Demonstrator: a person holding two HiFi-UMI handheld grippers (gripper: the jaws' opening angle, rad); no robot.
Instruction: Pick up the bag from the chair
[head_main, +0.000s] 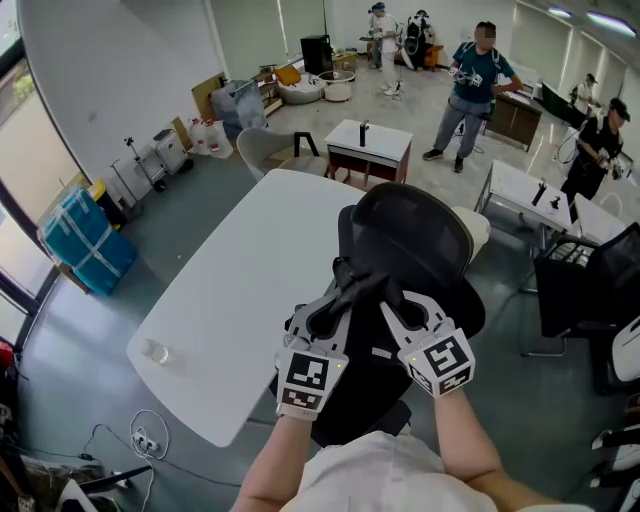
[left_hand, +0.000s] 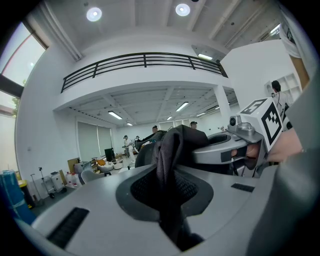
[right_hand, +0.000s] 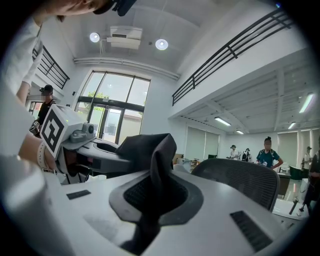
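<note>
TEXT/NUMBERS/BRANDS: none legible | CODES: black-and-white square patterns, no characters, on near left marker cube and near right marker cube

Open-plan office, doubles as a test lab. Evidence: big white desk, mesh office chair, smaller desks spread over a grey floor, several standing people, boxes along the wall, cables on the floor. Double-height hall with mezzanine railing, recessed ceiling lights and glazed doors.
</note>
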